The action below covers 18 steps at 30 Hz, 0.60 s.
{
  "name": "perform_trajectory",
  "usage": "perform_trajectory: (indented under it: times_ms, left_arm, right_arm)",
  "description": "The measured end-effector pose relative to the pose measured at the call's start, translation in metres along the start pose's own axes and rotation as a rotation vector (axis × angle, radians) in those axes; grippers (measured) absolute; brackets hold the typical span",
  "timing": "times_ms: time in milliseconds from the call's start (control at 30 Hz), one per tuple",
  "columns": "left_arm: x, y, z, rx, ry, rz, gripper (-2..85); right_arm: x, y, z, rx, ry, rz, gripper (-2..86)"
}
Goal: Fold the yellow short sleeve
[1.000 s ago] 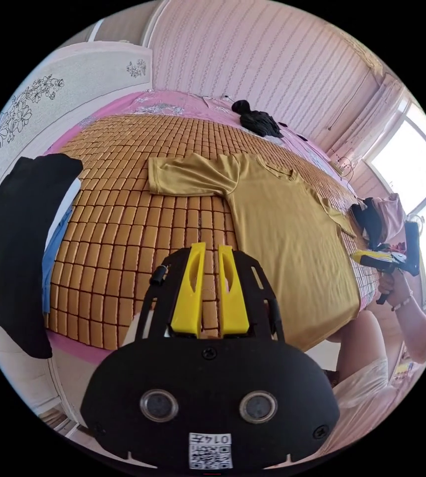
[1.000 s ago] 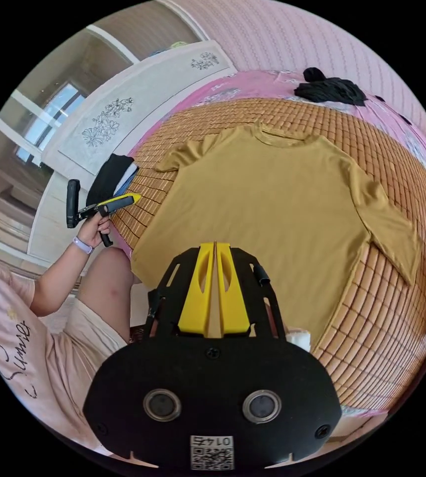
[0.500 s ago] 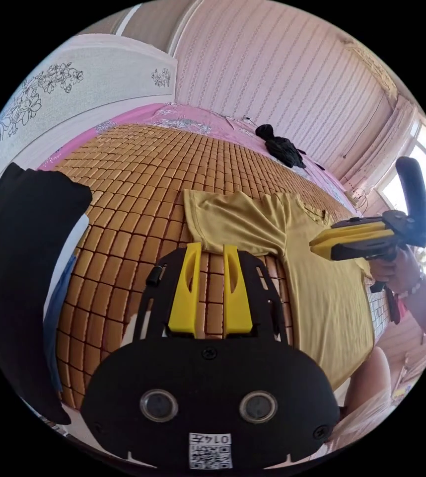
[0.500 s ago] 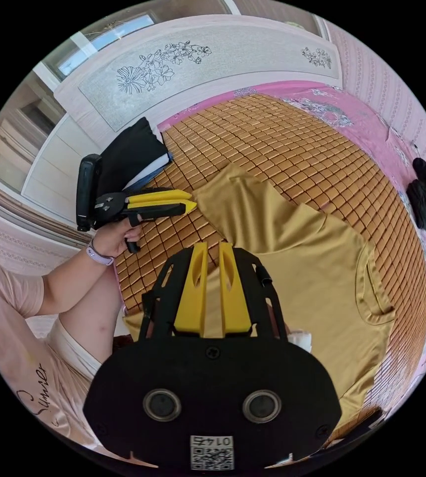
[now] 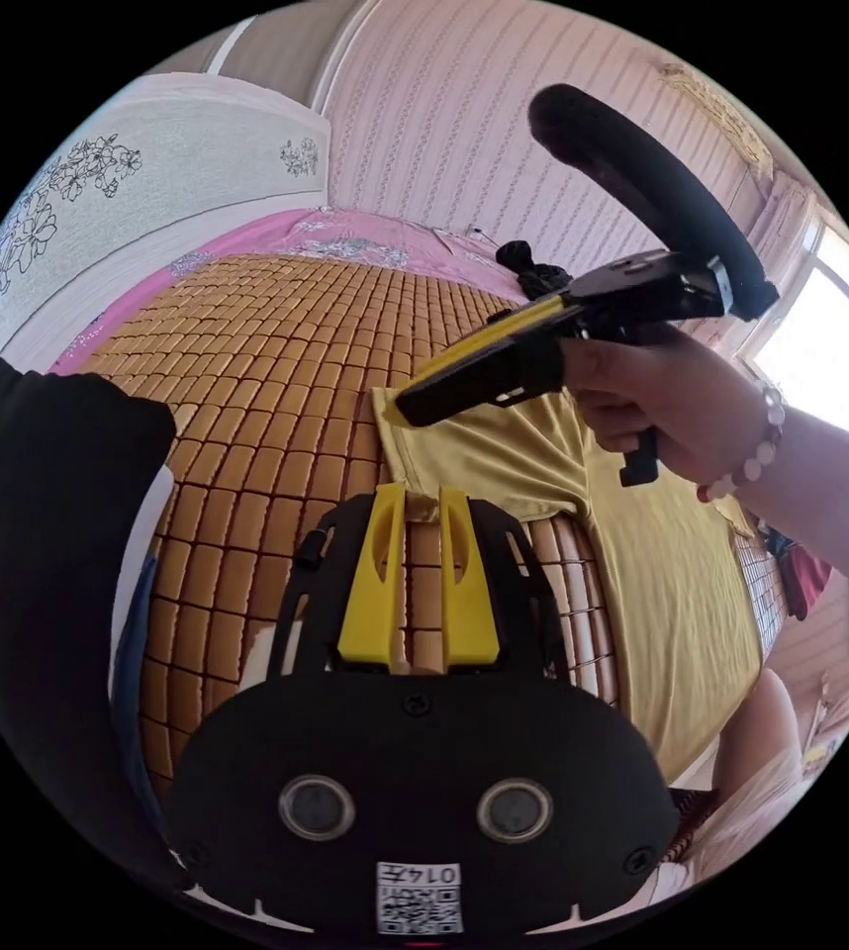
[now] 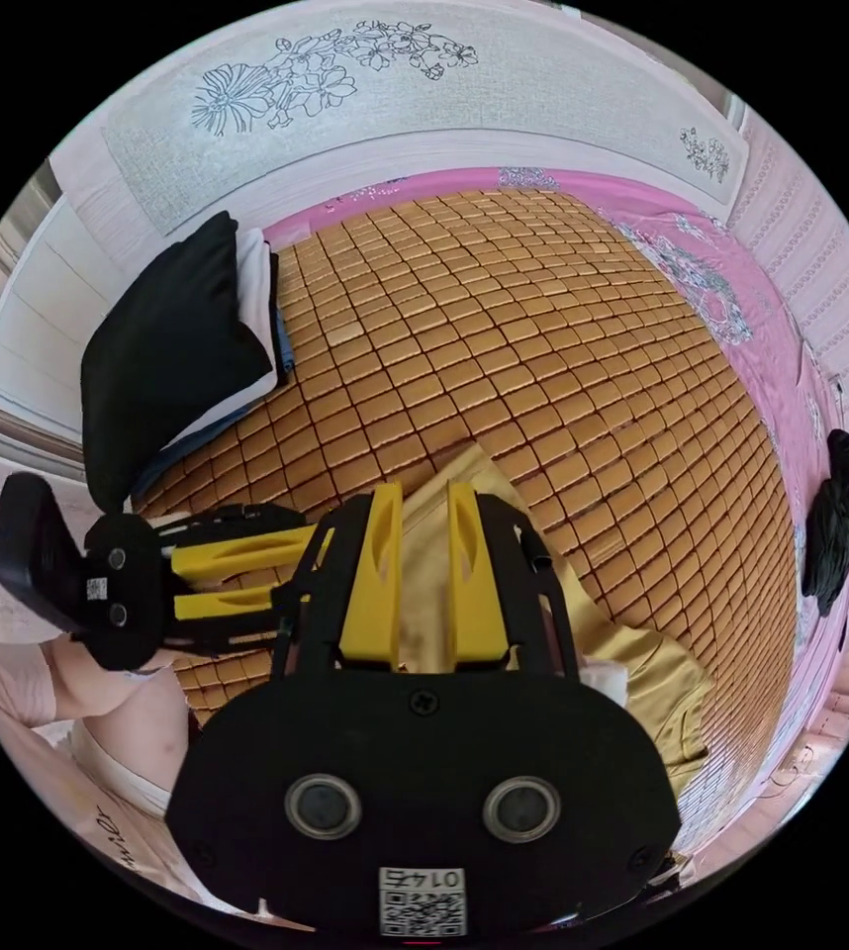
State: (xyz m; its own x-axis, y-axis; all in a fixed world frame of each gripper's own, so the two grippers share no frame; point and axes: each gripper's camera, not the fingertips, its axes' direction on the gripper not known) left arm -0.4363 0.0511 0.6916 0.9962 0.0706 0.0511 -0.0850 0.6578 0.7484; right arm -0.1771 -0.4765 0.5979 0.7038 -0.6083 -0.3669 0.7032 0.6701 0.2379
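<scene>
Lying flat on the woven bamboo mat [image 5: 276, 396] of the bed, the yellow short sleeve shirt [image 5: 662, 584] is spread with one sleeve [image 5: 474, 455] extended towards the mat's middle. The left gripper [image 5: 415, 505] is seen poised at the hem of that sleeve, its yellow jaws held slightly apart, with a little fabric visible at the tips; whether the cloth is pinched cannot be told. The right gripper [image 5: 415, 401] is observed above the same sleeve in the left gripper view, held in a hand [image 5: 662, 416], its jaws appearing nearly closed from the side. In the right gripper view, the right gripper [image 6: 424, 505] is shown with jaws apart over the yellow fabric [image 6: 632, 663], and the left gripper [image 6: 301, 569] is noted just beside it. A black folded garment [image 6: 167, 356] is recorded near the mat's edge, and a dark bundle [image 6: 833, 534] on the pink sheet [image 6: 741, 297] beyond the mat.
</scene>
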Motion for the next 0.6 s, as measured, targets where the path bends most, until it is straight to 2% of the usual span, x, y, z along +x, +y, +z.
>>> perform_trajectory:
  times_ms: [300,600]
  left_arm:
    - [0.002,-0.008,0.011,-0.065,-0.024,0.010,4.5]
    - [0.006,-0.010,0.008,-0.060,-0.022,0.020,0.7]
  right_arm:
    - [0.010,-0.031,0.040,-0.062,0.063,0.103,10.1]
    - [0.030,-0.015,0.031,-0.006,-0.028,0.136,1.8]
